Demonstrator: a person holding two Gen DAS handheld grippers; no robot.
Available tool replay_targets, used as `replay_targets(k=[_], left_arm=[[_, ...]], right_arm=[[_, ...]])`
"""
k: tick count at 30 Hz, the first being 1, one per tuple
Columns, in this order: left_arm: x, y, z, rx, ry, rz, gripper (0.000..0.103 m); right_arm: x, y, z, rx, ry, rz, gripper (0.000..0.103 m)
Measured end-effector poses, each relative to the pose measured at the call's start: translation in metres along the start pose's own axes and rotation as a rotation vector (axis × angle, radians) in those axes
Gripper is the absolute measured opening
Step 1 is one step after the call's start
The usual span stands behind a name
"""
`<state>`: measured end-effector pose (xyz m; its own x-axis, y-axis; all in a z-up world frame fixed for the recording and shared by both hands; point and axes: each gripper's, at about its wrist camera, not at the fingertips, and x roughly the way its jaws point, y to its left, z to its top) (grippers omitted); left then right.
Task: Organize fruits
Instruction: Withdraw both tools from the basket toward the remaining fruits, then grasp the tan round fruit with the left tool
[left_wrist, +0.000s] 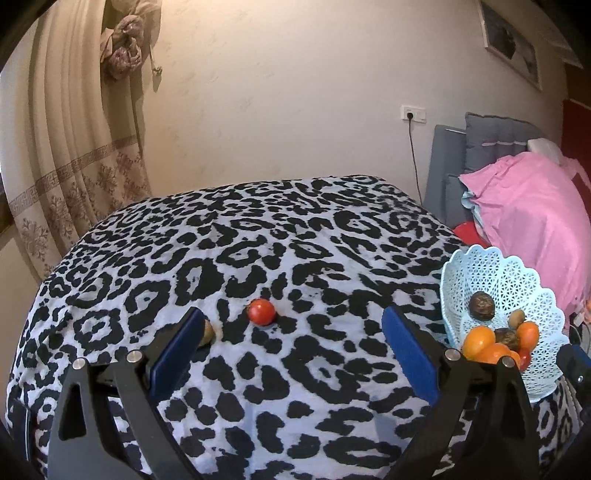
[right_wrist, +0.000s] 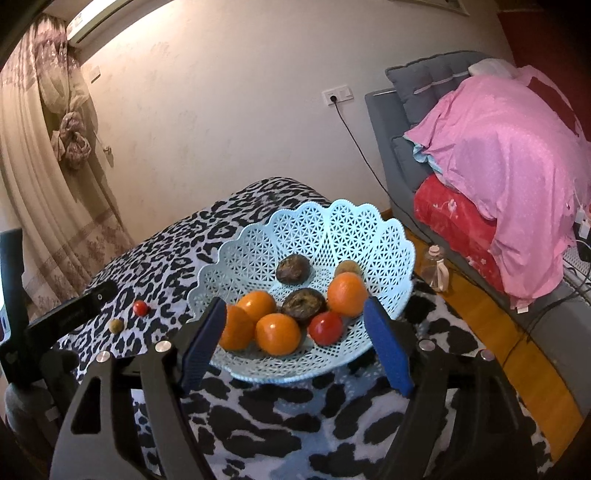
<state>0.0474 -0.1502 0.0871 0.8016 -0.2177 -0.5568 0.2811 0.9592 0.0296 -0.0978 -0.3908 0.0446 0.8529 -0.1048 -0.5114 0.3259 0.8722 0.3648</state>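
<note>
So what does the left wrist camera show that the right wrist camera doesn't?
Only the left wrist view shows the left claw from behind, open and empty, and a framed picture on the wall.

Only the right wrist view shows the right claw, open and empty before the basket, a clear bottle on the floor, and an air conditioner.

Both show the blue basket of fruit, the loose red tomato, the small brown fruit, the leopard-print cloth, the pink bedding and the curtain.

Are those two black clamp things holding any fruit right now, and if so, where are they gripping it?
Nothing is held. The left tool stands open, empty, before the small red tomato. The right tool is open over the pale blue lattice basket.
</note>
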Motion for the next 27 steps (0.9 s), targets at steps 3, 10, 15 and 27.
replay_targets(k=[3, 10, 15, 27], left_arm=[[0.003, 0.008, -0.001, -0.013, 0.005, 0.006, 0.096], [0.014, 0.035, -0.005, -0.062, 0.036, 0.014, 0.096], [0.021, 0.056, -0.007, -0.083, 0.032, 0.042, 0.096], [0.051, 0.097, -0.017, -0.151, 0.092, 0.067, 0.096]], right_arm=[[0.001, 0.001, -0.002, 0.001, 0.008, -0.004, 0.078], [0.003, 0.007, -0.006, 0.001, 0.03, -0.003, 0.084], [0.005, 0.017, -0.007, -0.013, 0.046, 0.02, 0.085], [0.008, 0.052, -0.016, -0.094, 0.073, 0.055, 0.085]])
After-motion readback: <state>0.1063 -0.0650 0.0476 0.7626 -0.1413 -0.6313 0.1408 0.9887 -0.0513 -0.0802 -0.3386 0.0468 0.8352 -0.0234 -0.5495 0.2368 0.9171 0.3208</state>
